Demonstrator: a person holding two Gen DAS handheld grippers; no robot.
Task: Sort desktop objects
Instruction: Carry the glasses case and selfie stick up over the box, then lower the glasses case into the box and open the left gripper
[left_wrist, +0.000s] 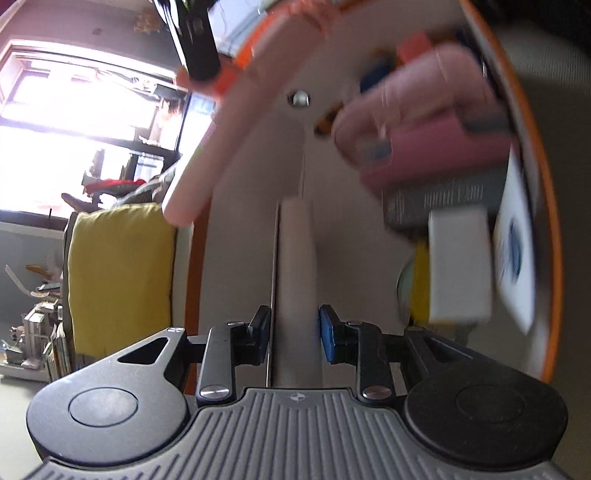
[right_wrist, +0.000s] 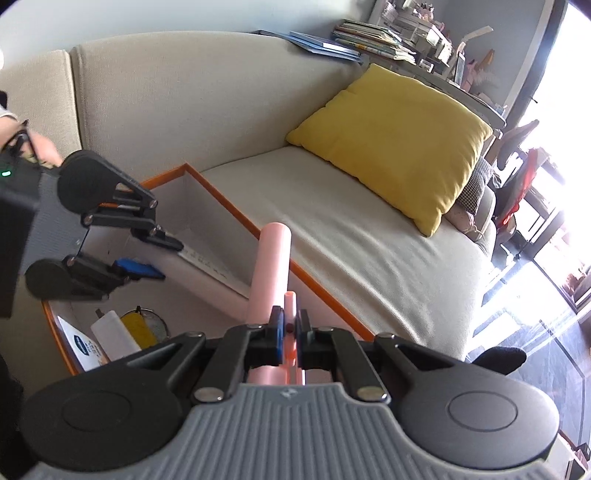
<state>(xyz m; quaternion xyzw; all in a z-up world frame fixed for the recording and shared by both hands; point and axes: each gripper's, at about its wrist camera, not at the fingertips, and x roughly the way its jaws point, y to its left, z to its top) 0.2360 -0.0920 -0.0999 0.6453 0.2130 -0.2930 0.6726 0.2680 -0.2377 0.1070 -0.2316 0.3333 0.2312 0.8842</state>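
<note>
Jaws: right gripper (right_wrist: 290, 332) pinches one pink tube (right_wrist: 271, 266); left gripper (left_wrist: 295, 328) grips one white tube (left_wrist: 297, 266) (blurred).

left gripper (left_wrist: 294, 334): black linkage, blue pads, silver screws | right gripper (right_wrist: 289, 334): same, grey ribbed housing

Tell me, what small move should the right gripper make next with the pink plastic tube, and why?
Probably shift the right gripper leftward in its own view, over the orange-rimmed white box. It is shut on the pink plastic tube, which now crosses the rim toward the beige sofa; the left gripper straddles a box wall.
</note>
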